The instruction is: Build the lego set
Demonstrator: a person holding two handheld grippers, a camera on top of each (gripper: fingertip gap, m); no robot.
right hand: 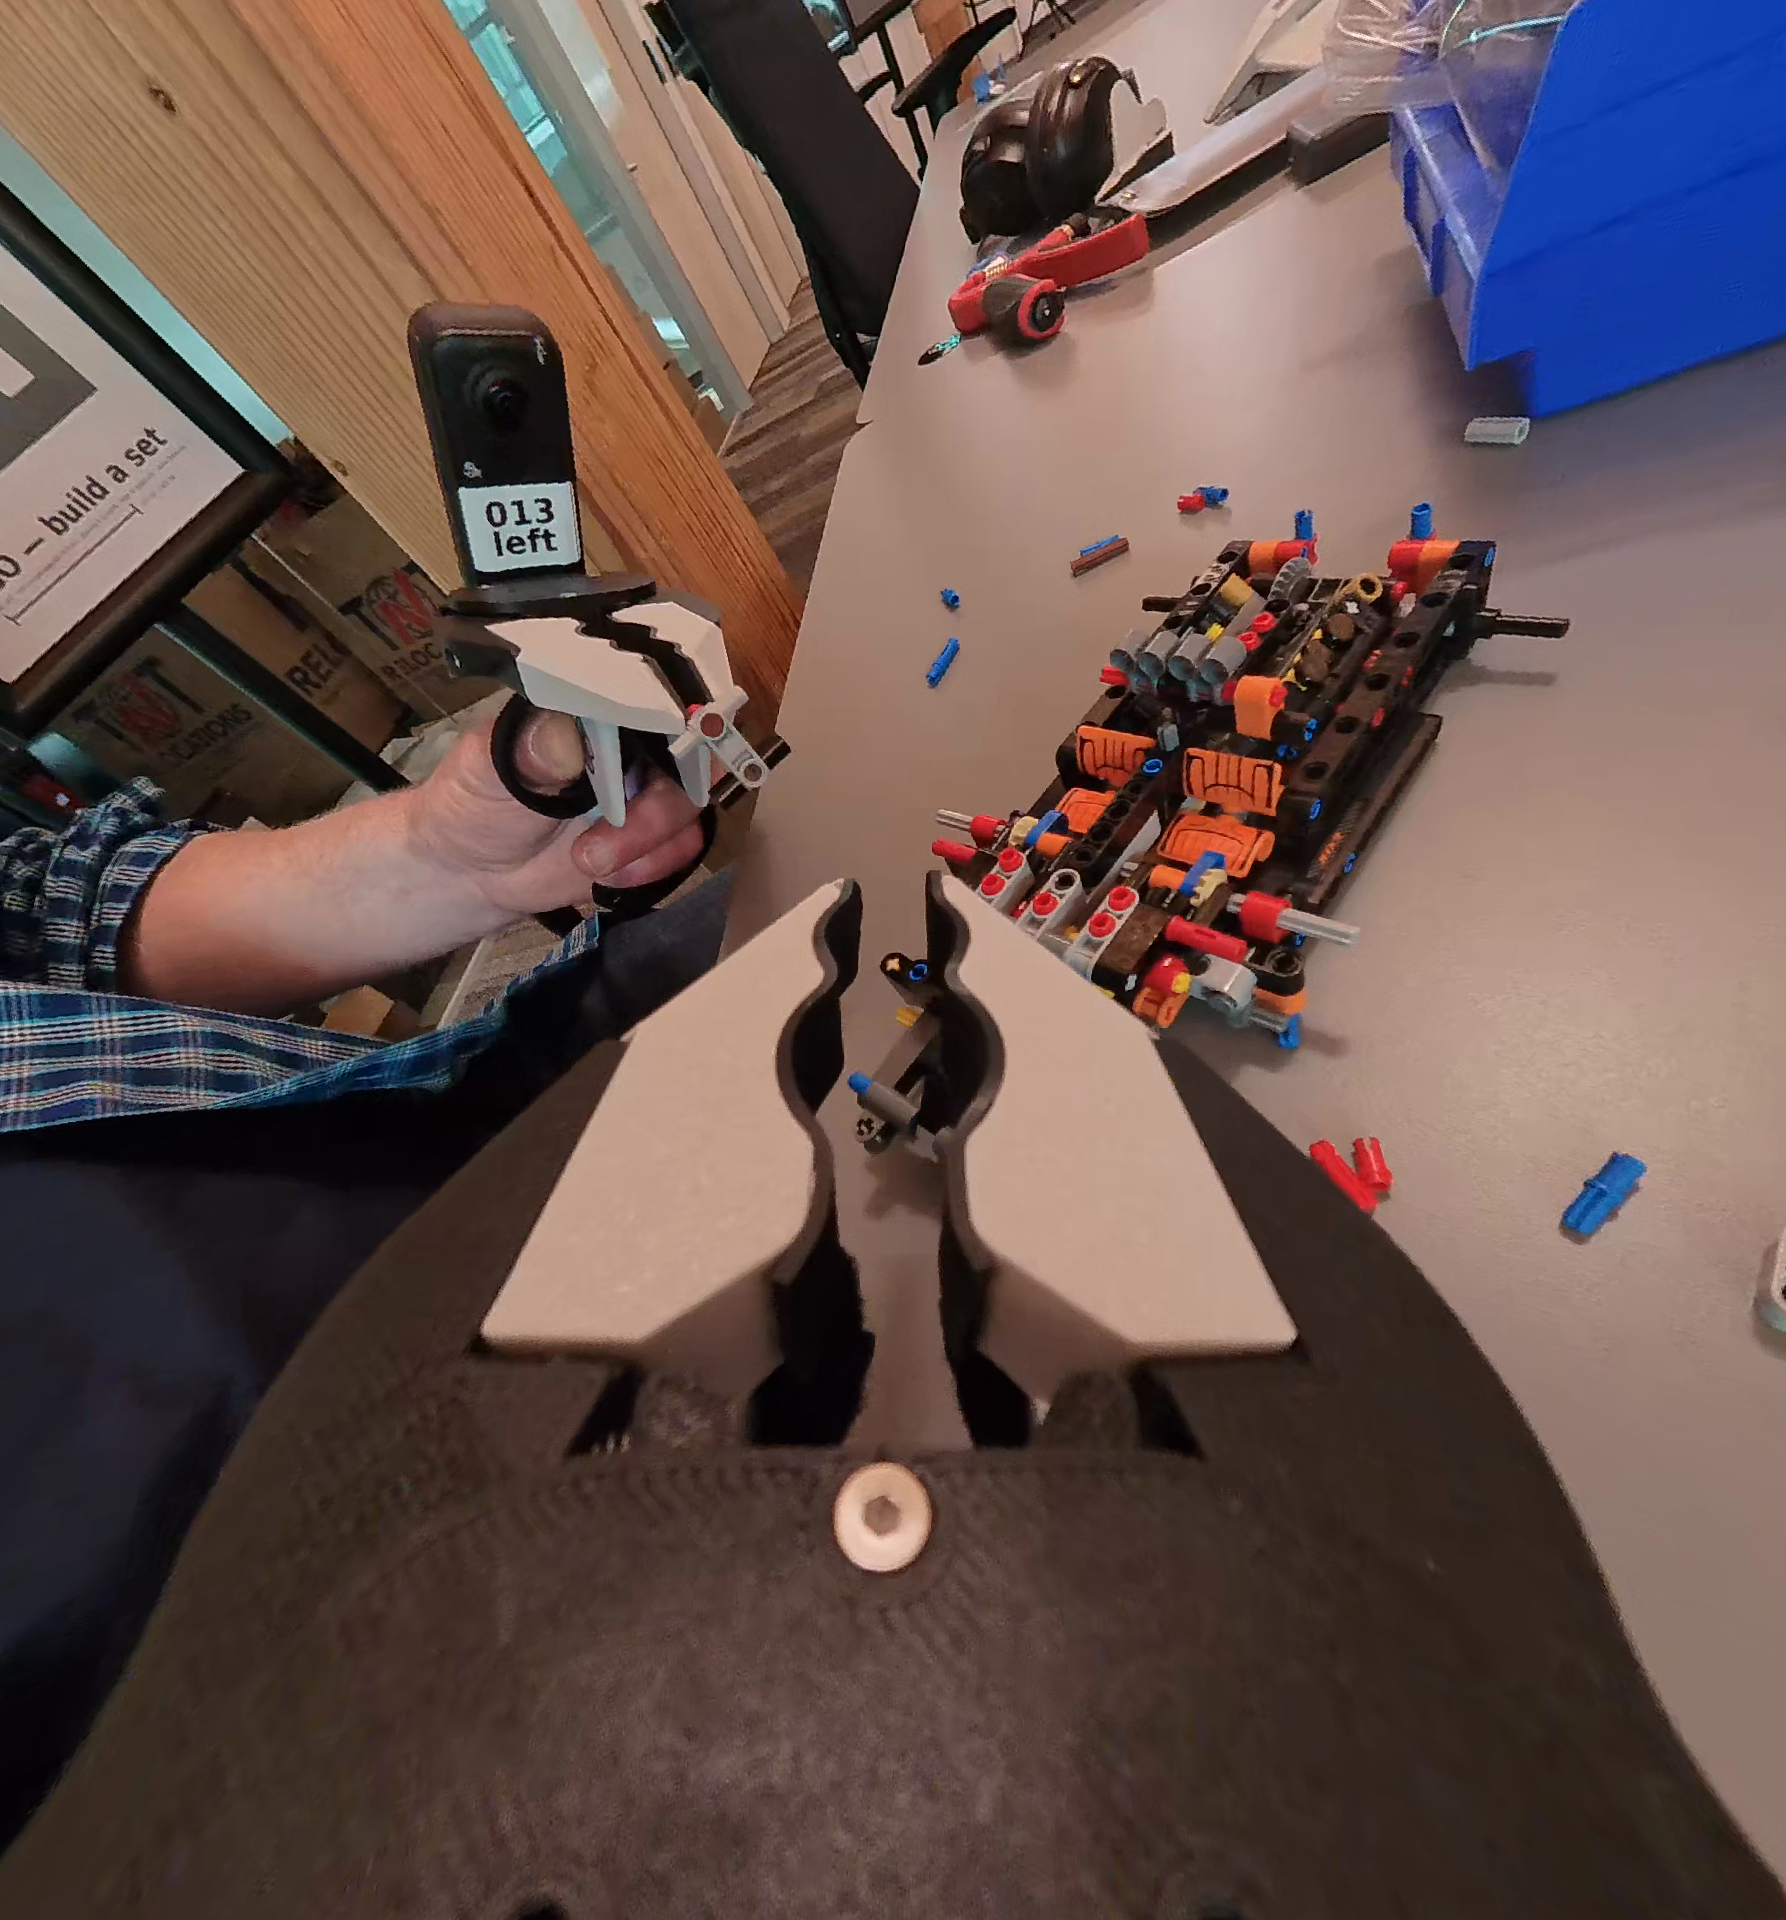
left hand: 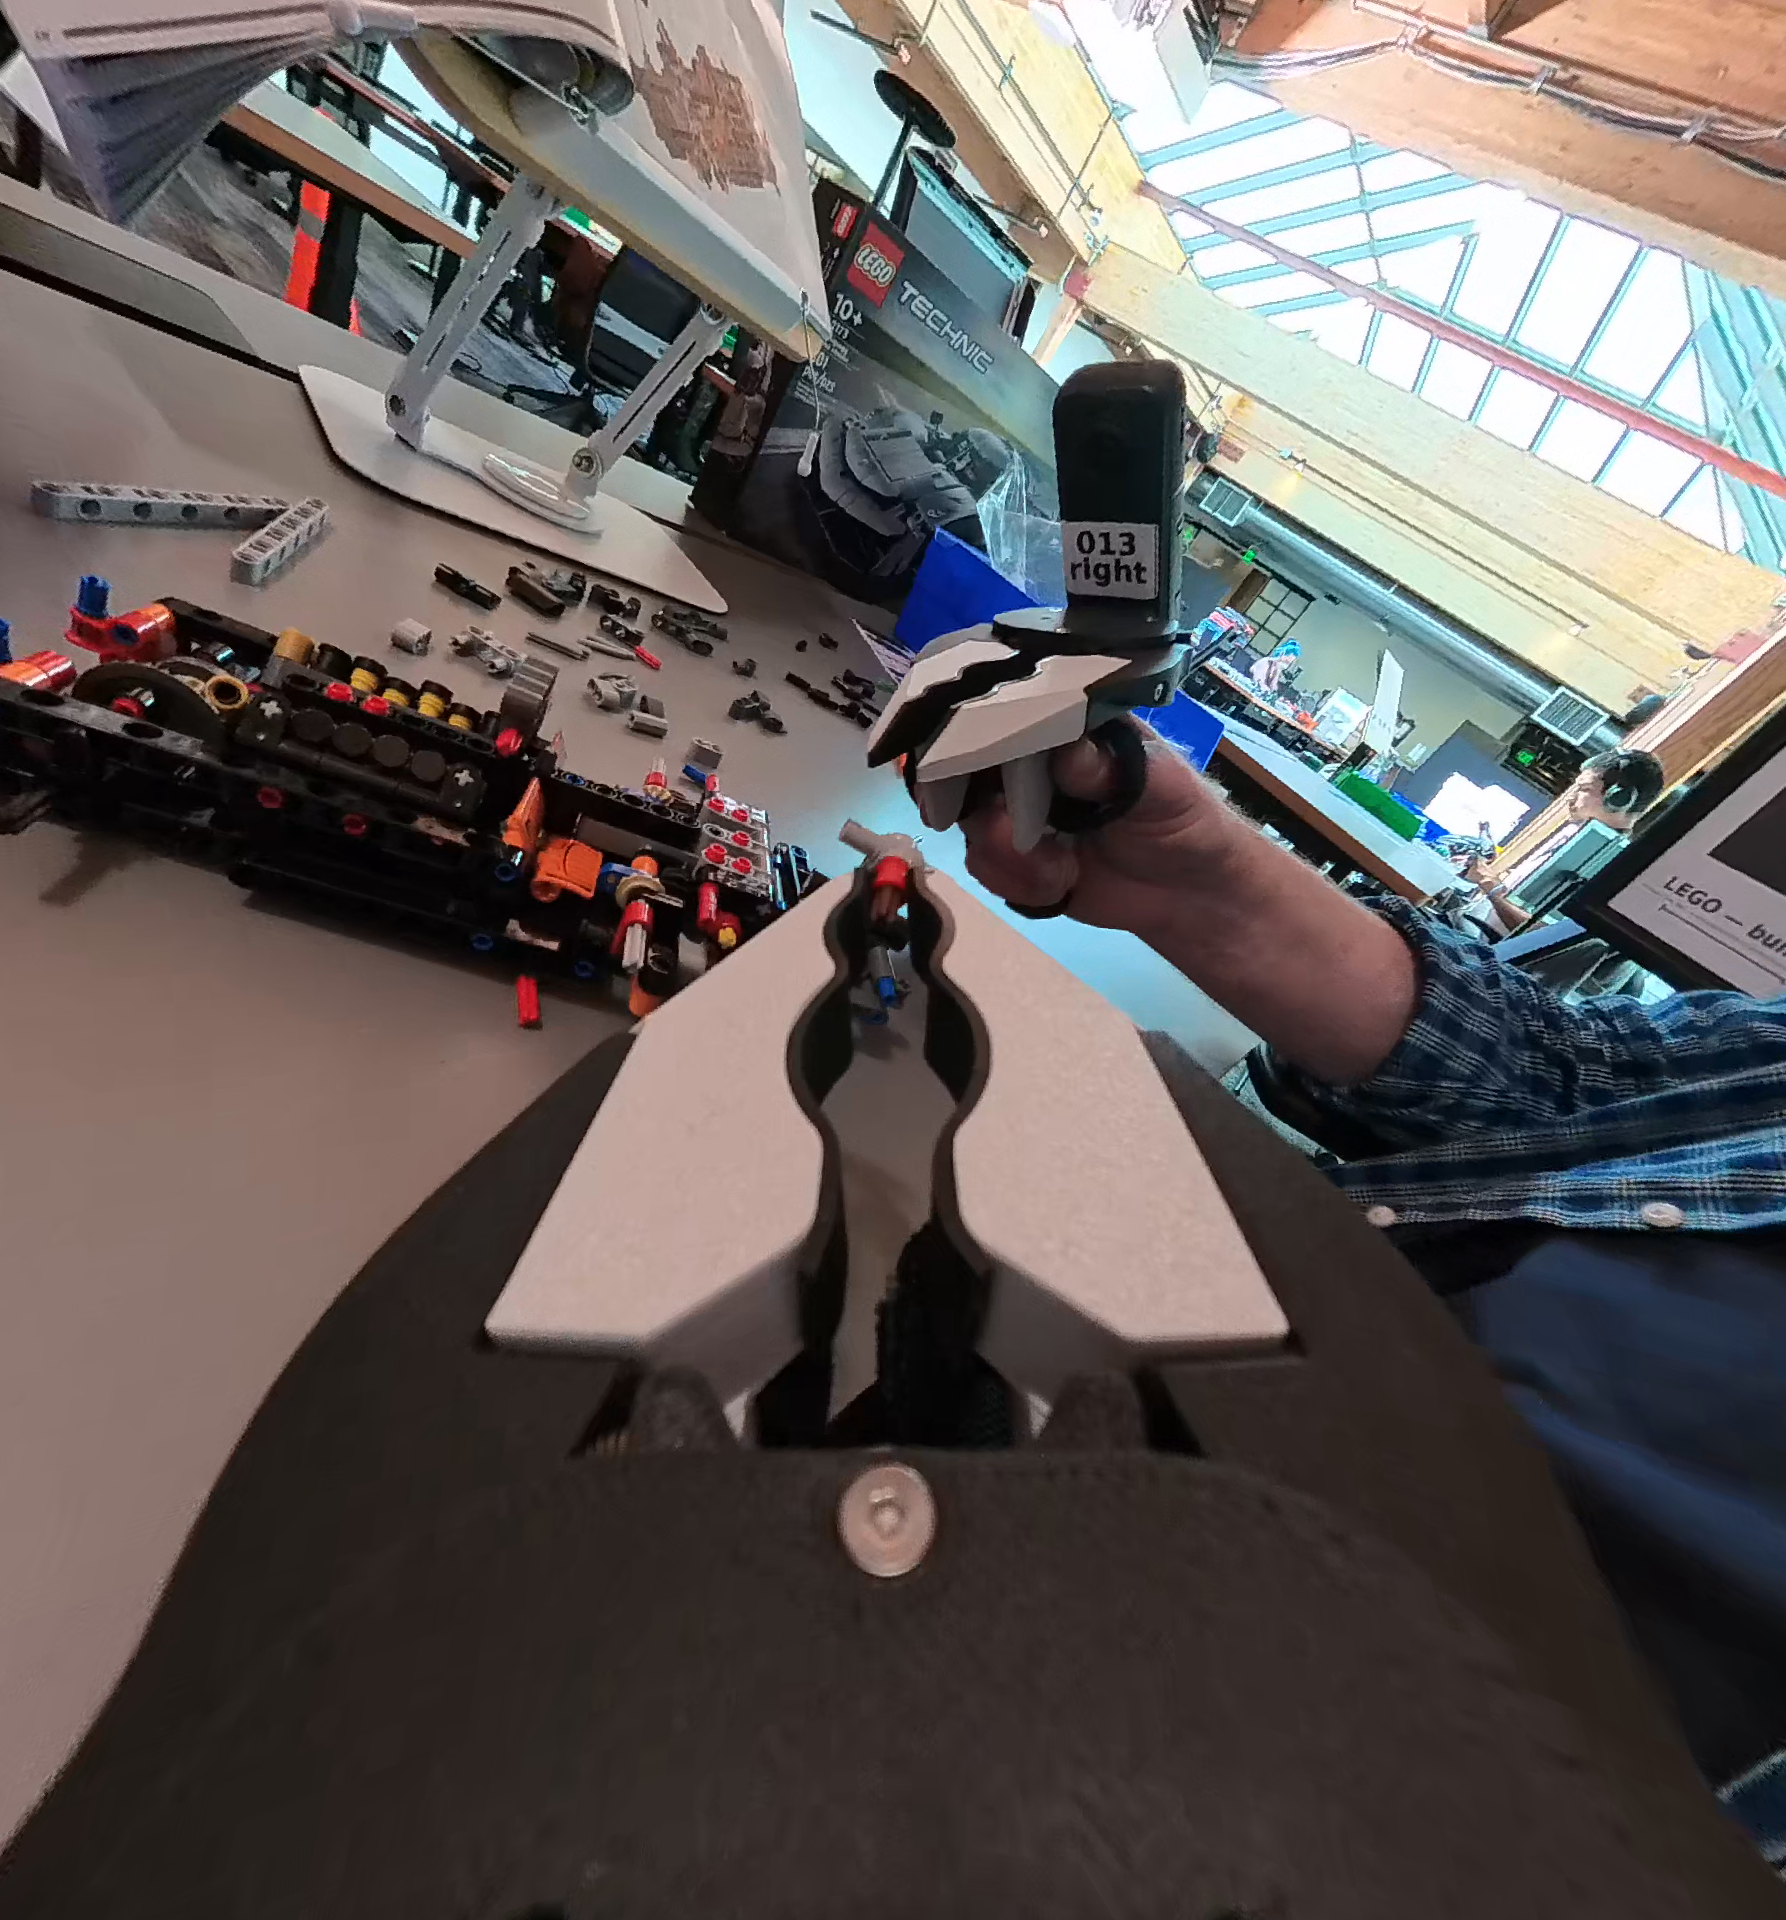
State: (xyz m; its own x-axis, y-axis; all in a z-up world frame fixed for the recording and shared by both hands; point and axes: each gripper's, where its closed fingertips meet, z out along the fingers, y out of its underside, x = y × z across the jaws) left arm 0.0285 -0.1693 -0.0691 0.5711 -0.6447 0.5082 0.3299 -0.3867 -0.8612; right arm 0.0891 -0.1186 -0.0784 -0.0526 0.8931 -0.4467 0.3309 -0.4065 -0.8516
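The left tool (left hand: 884, 883) pinches a small grey connector with a red pin (right hand: 720, 734) at its tips. The right tool (right hand: 894, 904) stands slightly parted, holding nothing, above a small loose piece (right hand: 894, 1101) on the table (right hand: 1491, 1039). Beyond and to its right lies the half-built black and orange car frame (right hand: 1242, 769), loose pins (right hand: 1601, 1195) around it.

Two handheld grippers, left gripper (left hand: 881, 883) and right gripper (right hand: 894, 894): grey wavy-edged fingers, black bodies, silver screw, black labelled camera atop; blue plaid sleeves (left hand: 1554, 1081).
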